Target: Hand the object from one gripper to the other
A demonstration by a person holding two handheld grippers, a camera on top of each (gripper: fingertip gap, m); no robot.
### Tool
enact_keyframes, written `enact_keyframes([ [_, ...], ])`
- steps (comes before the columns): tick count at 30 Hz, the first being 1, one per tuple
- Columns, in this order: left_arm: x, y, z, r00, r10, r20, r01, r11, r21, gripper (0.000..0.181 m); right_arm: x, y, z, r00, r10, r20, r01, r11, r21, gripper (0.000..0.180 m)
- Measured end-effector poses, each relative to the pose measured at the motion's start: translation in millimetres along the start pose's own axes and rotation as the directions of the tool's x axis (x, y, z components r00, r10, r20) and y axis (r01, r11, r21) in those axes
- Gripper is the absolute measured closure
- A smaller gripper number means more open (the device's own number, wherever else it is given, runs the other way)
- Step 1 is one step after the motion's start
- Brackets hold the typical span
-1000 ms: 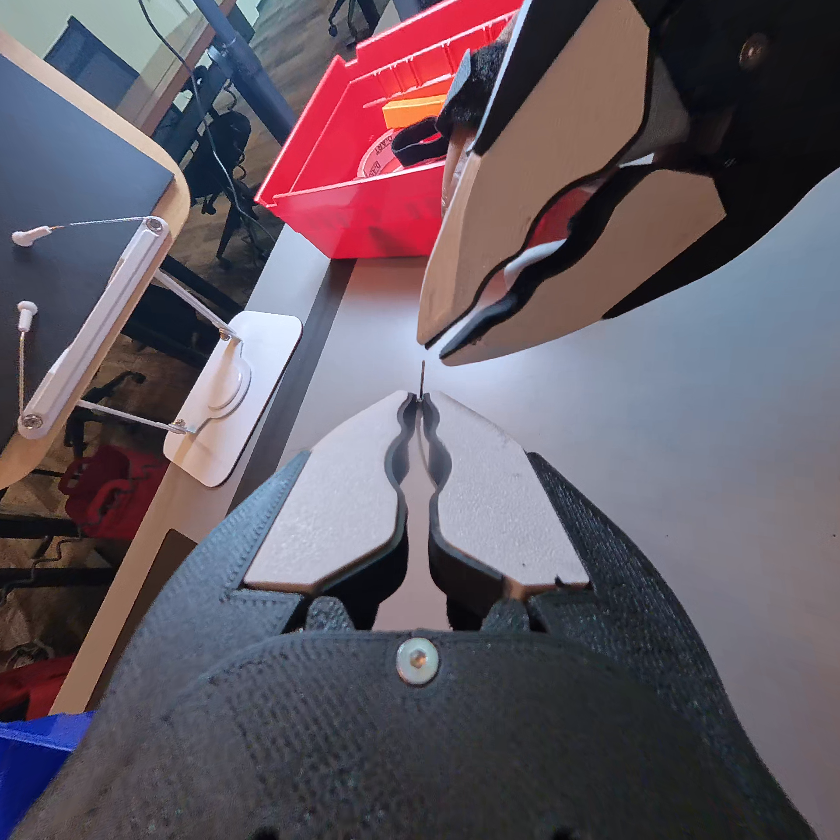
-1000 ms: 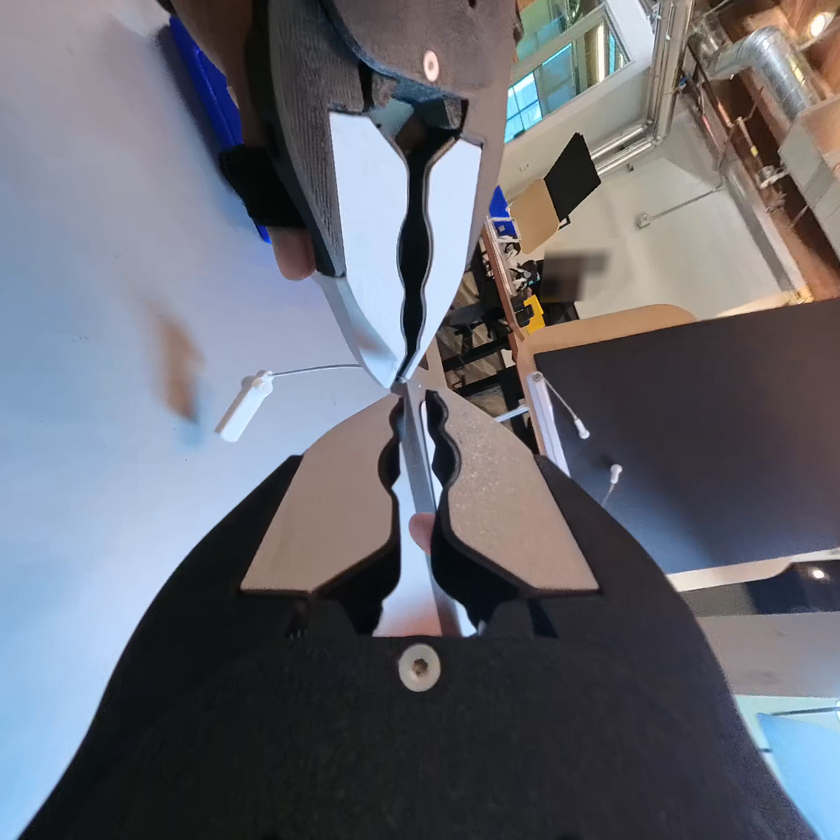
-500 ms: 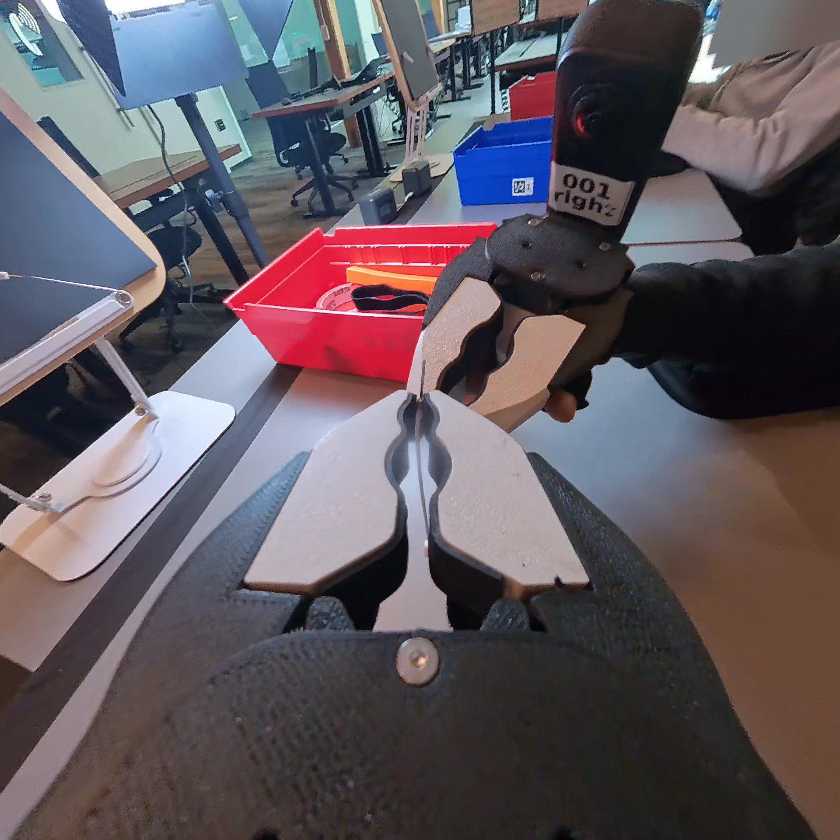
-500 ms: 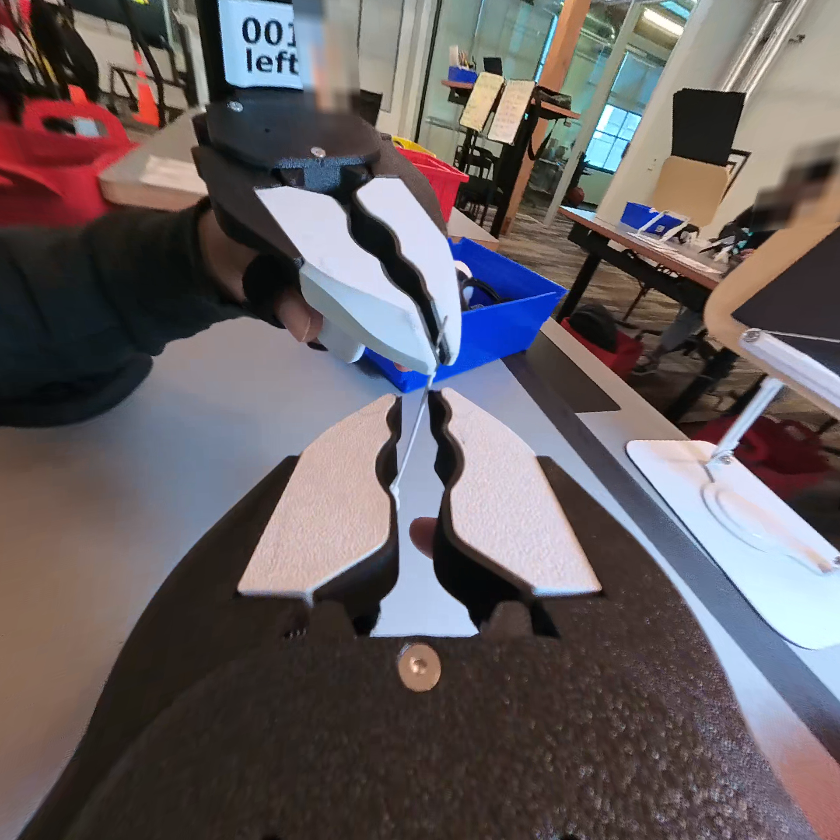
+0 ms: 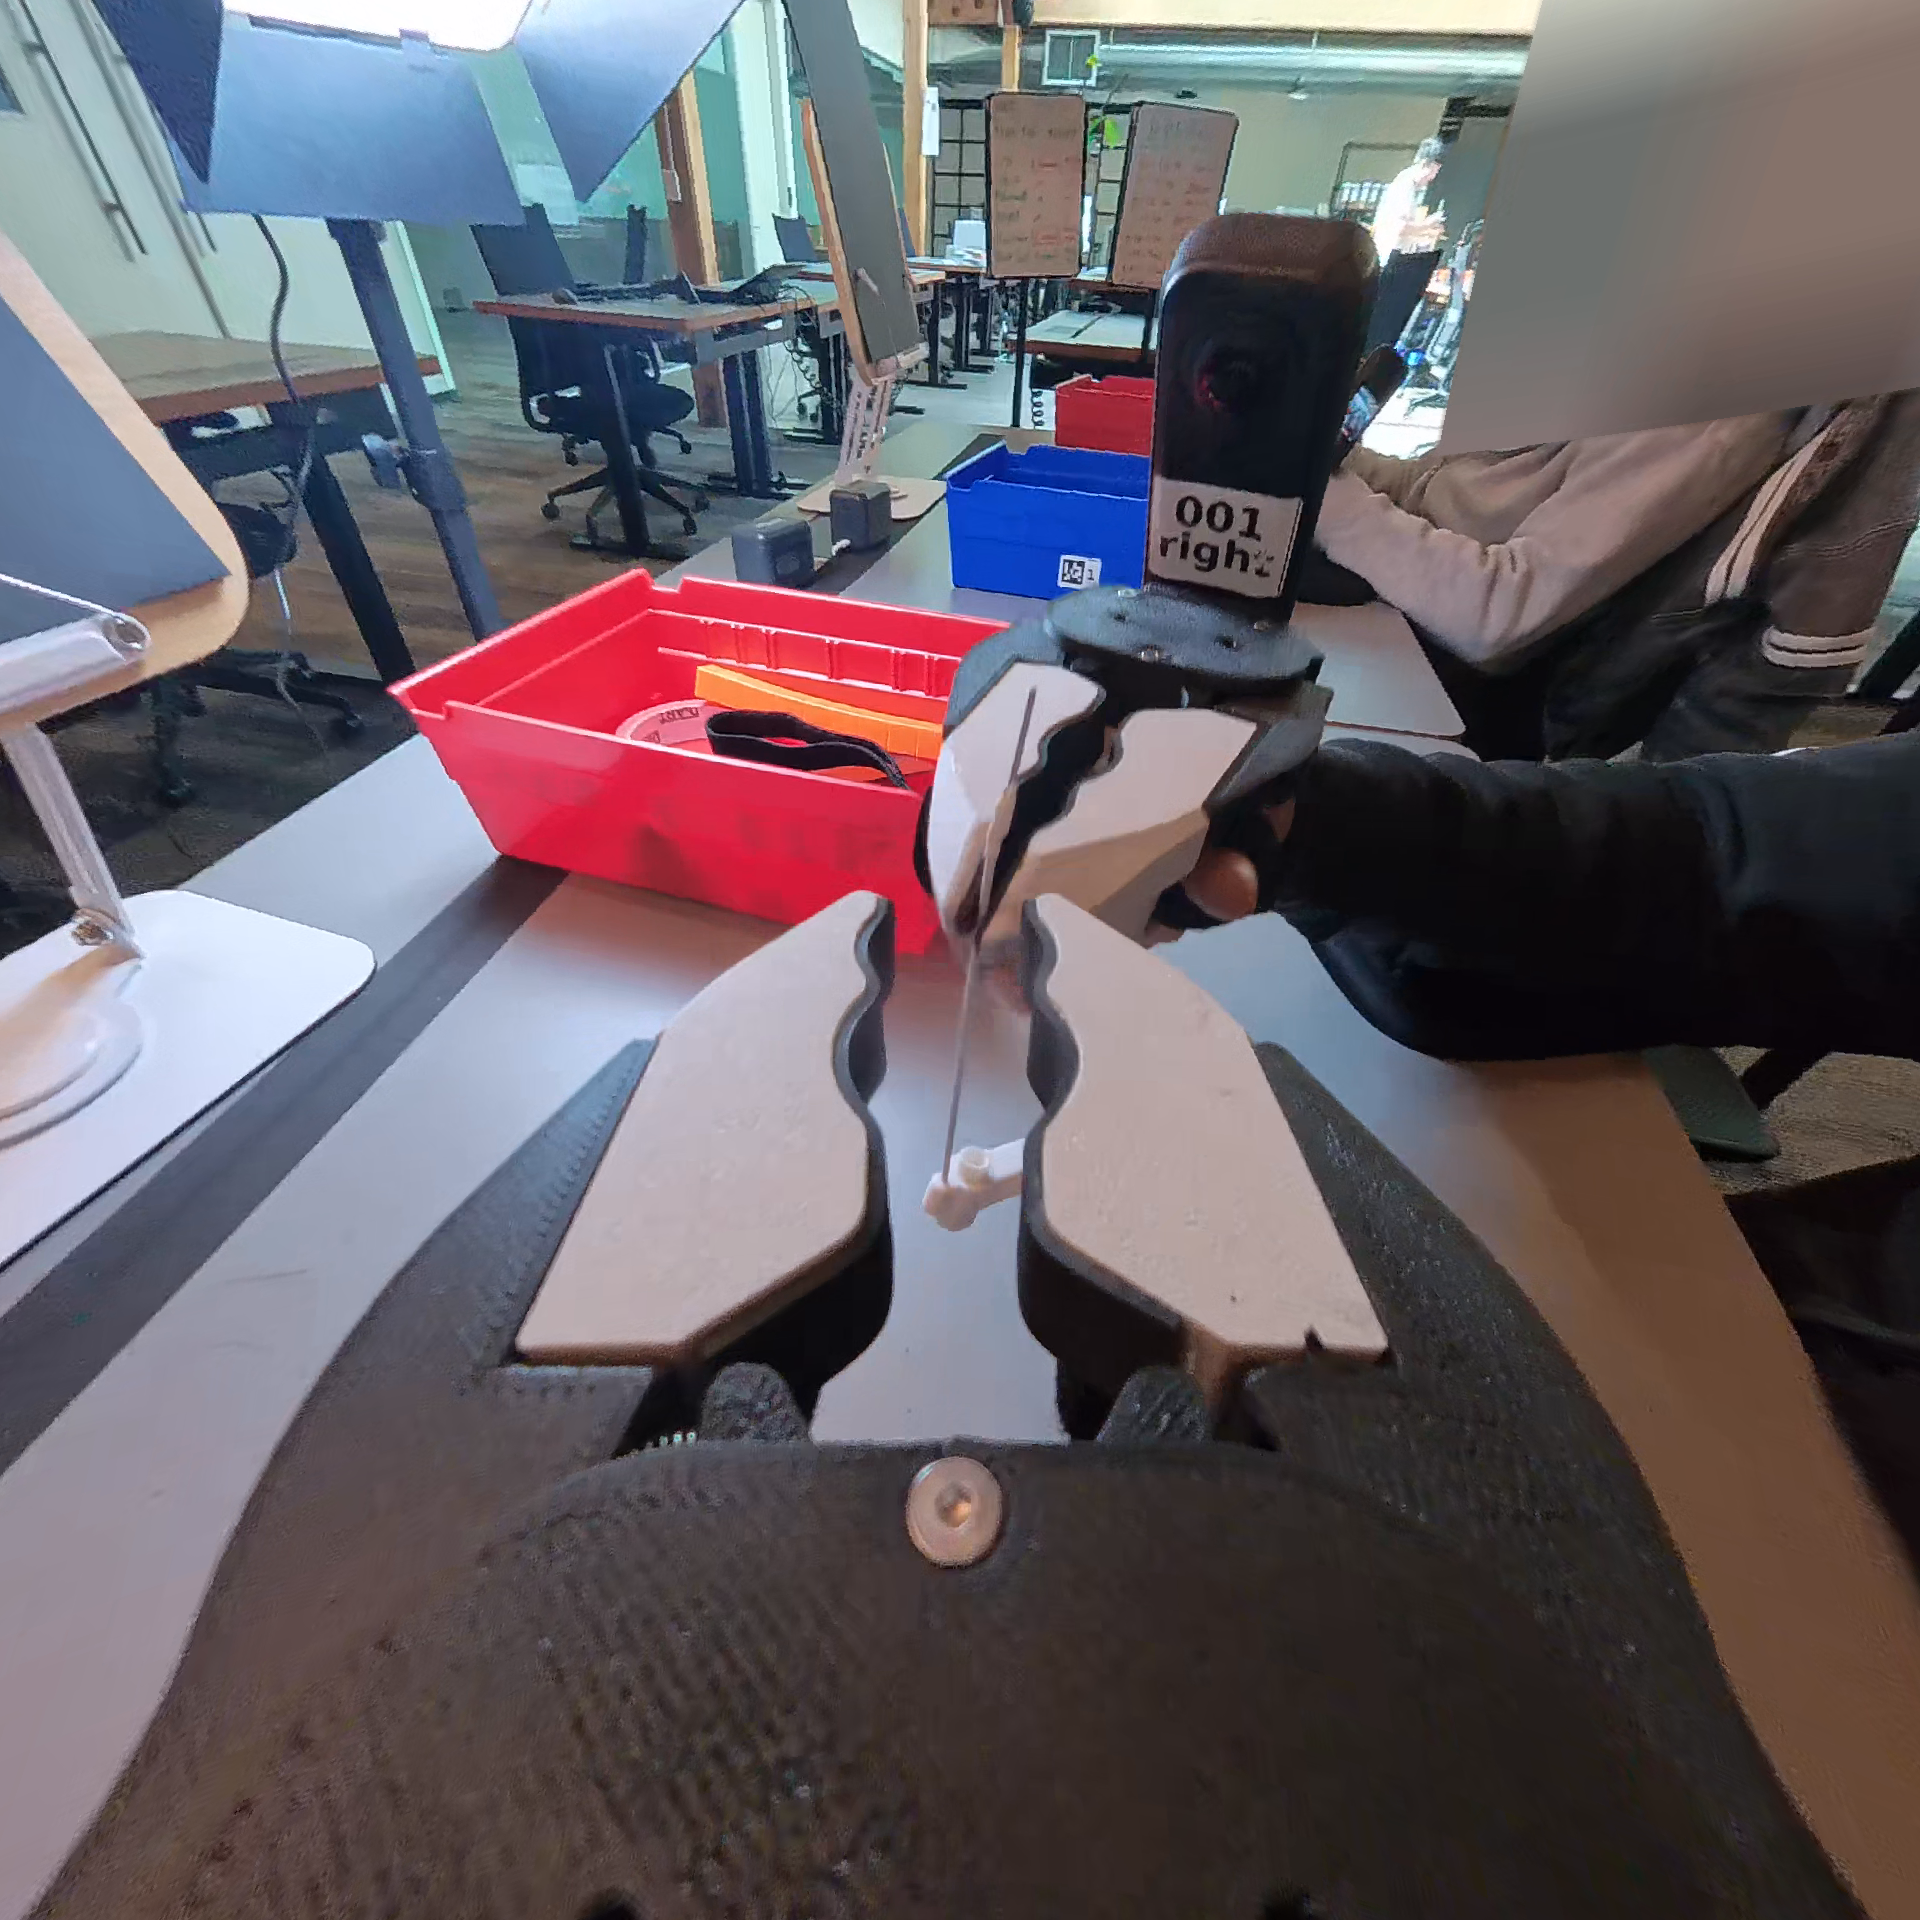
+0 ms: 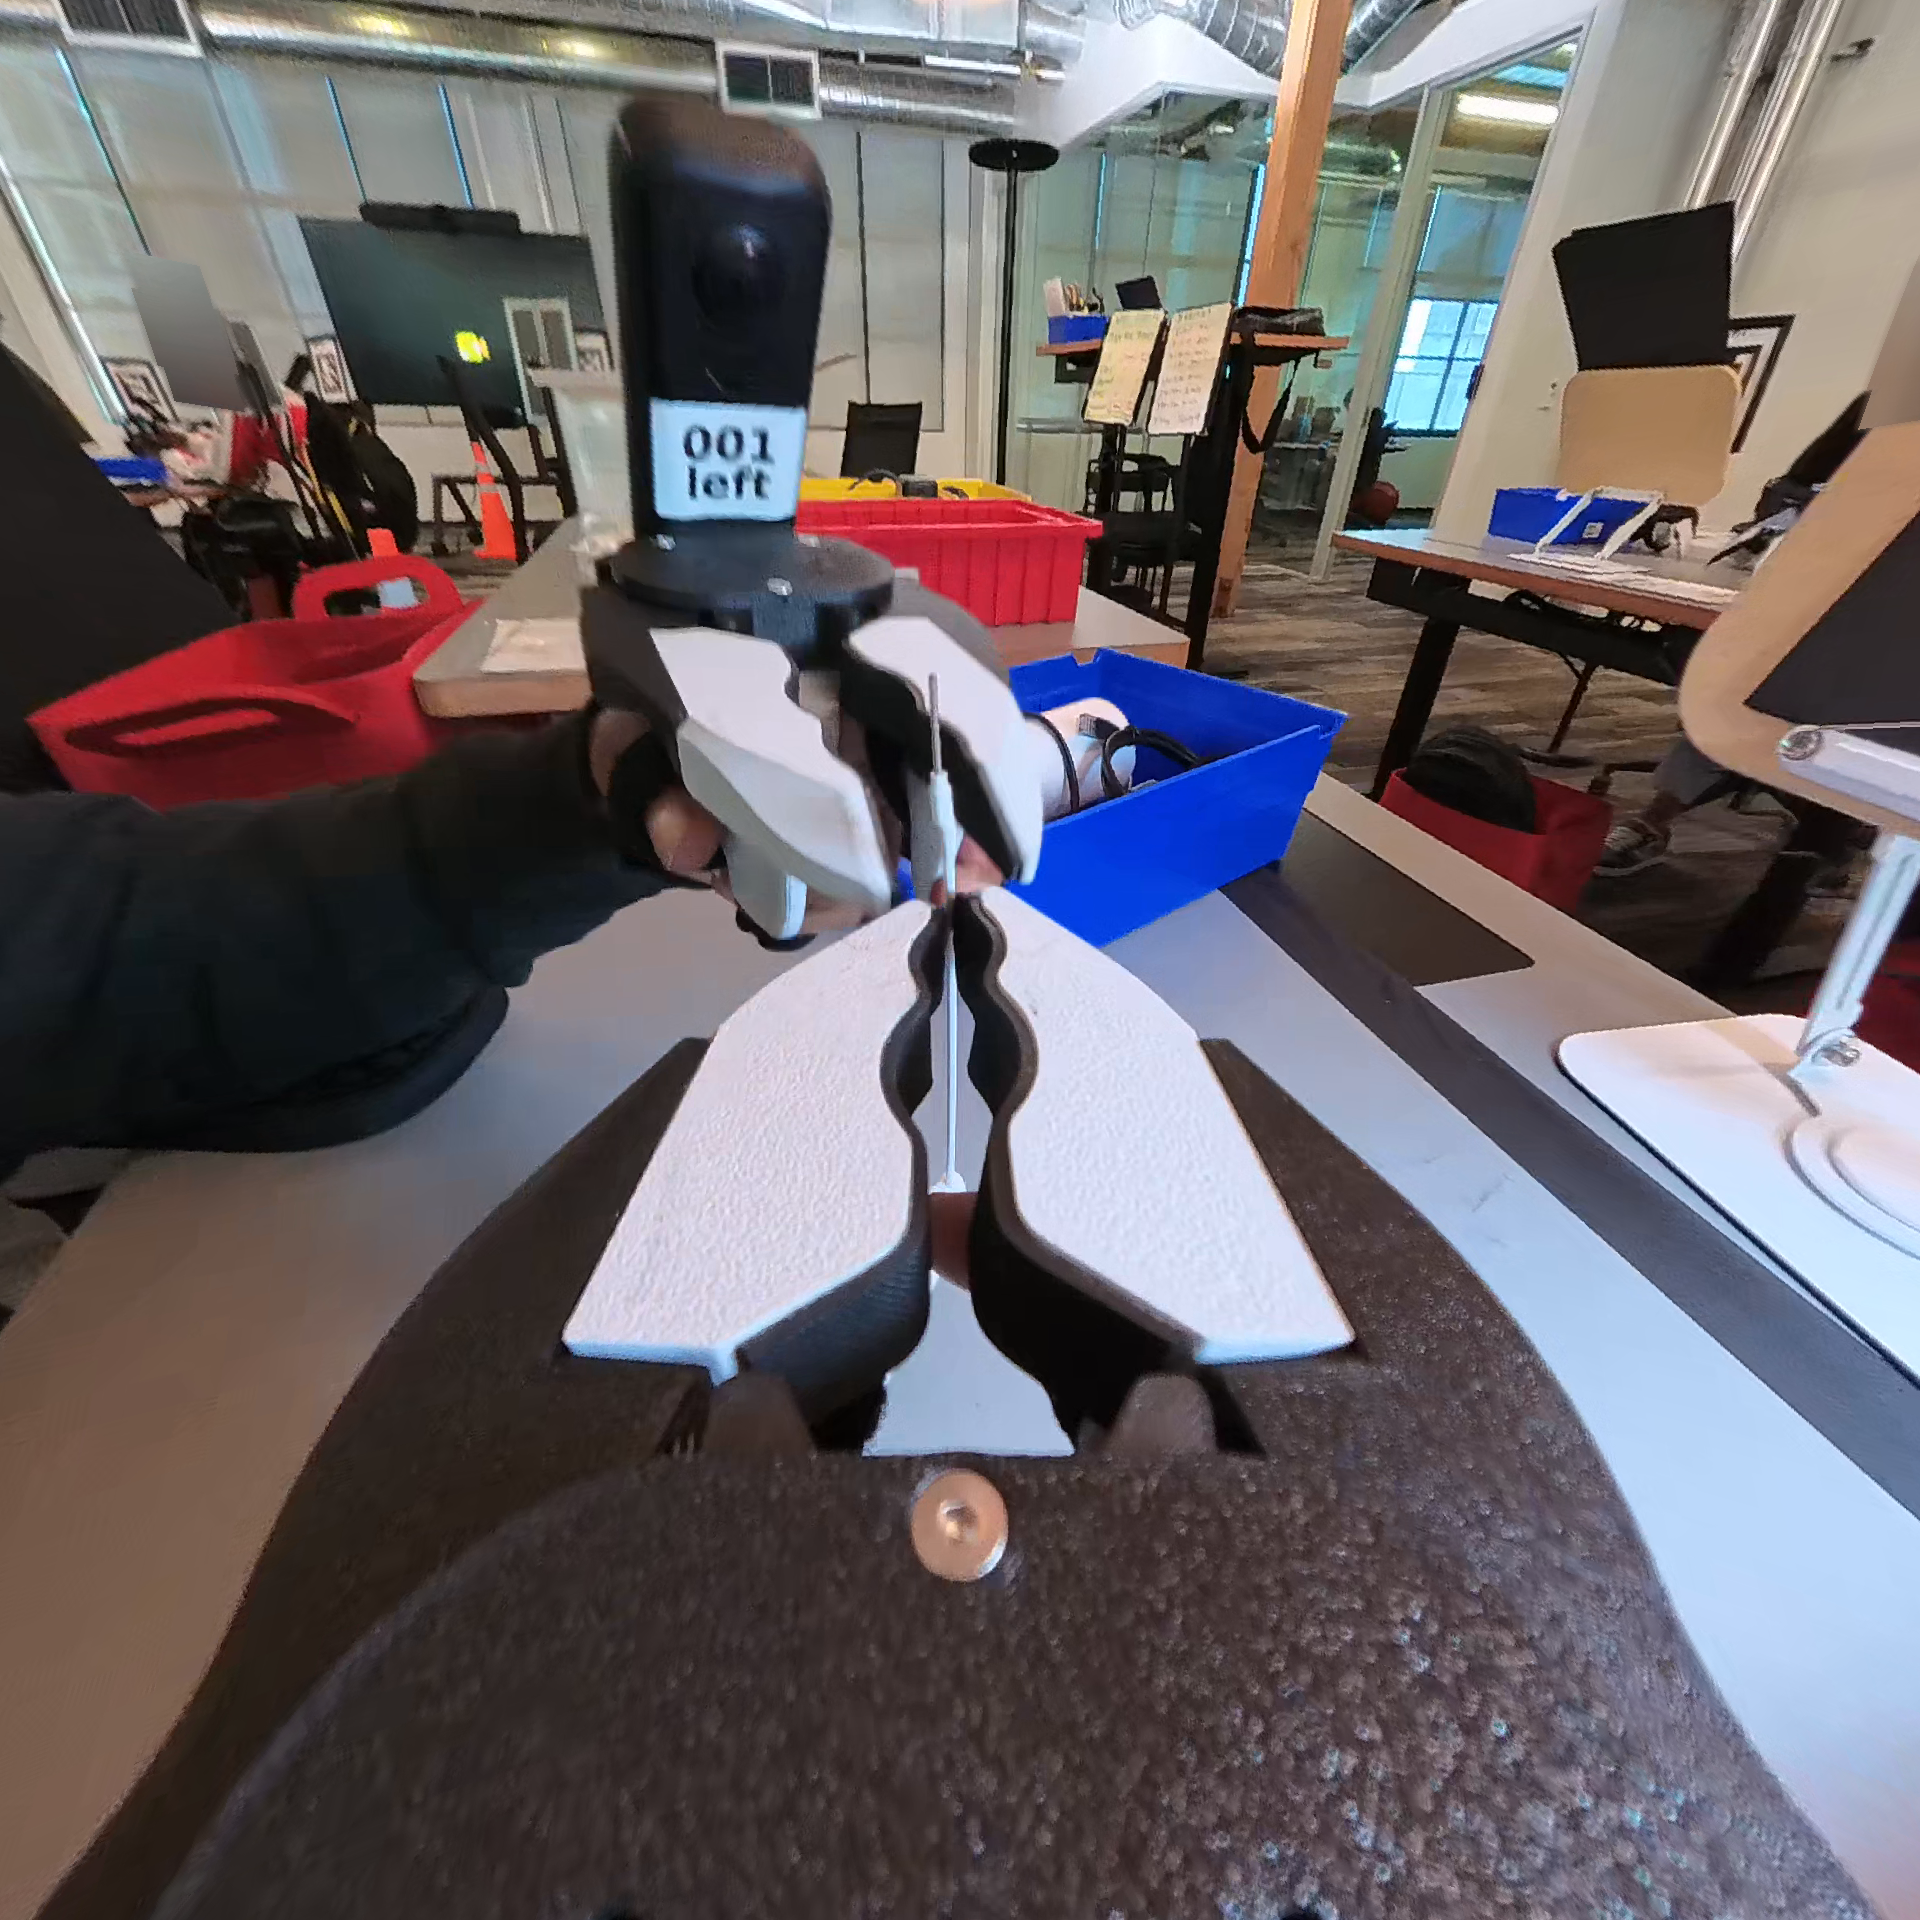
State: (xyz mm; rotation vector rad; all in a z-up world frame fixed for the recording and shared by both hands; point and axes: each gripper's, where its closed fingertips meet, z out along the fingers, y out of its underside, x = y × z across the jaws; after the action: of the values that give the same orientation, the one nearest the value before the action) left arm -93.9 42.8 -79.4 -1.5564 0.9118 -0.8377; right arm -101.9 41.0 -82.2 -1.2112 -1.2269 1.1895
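Up close in the left wrist view, the left gripper (image 5: 956, 925) is seen with its fingers spread apart, closed on nothing. A thin wire (image 5: 966, 1029) with a small white plug (image 5: 971, 1184) at its near end hangs in the gap between them, touching neither finger as far as can be told. The wire's far end is pinched at the tips of the right gripper (image 5: 977, 920), which is held in a dark-sleeved hand just beyond. Behind it a red bin (image 5: 582, 748) with a tape roll, a black strap and an orange strip is set on the grey table (image 5: 416, 1039); a blue bin (image 5: 1039, 520) stands farther back, and a white stand base (image 5: 187, 997) lies at the left.

From the right wrist view, the right gripper (image 6: 951, 914) is shown nearly closed, its tips clamped on the wire (image 6: 951, 1049), which runs back between its fingers. The left gripper (image 6: 935, 862) is seen opposite, spread open, with the plug (image 6: 932, 821) between its fingers. A blue bin (image 6: 1195, 821) holding a cable partly hides behind it; a red tub (image 6: 239, 696) sits at the left.
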Motion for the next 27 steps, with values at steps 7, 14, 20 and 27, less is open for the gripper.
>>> enact_keyframes([
  [7,3,14,7,0.999,-0.002,-0.038,0.001,0.999,-0.044,0.164,1,-2,-1,1.0,0.016,0.004,-0.016,1.0,0.008,0.178],
  [14,5,13,9,0.999,-0.001,-0.044,-0.001,1.0,-0.026,0.176,-2,-5,0,1.0,0.026,0.012,-0.026,0.999,0.026,0.178],
  [20,5,6,8,0.999,0.0,-0.037,0.0,1.0,0.003,0.179,1,-12,-5,0.998,0.057,0.017,-0.058,0.996,0.062,0.175],
  [27,4,-7,-1,0.997,-0.051,-0.063,0.056,0.996,0.067,0.179,-1,4,-2,0.994,0.085,0.072,-0.086,0.996,0.003,0.166],
])
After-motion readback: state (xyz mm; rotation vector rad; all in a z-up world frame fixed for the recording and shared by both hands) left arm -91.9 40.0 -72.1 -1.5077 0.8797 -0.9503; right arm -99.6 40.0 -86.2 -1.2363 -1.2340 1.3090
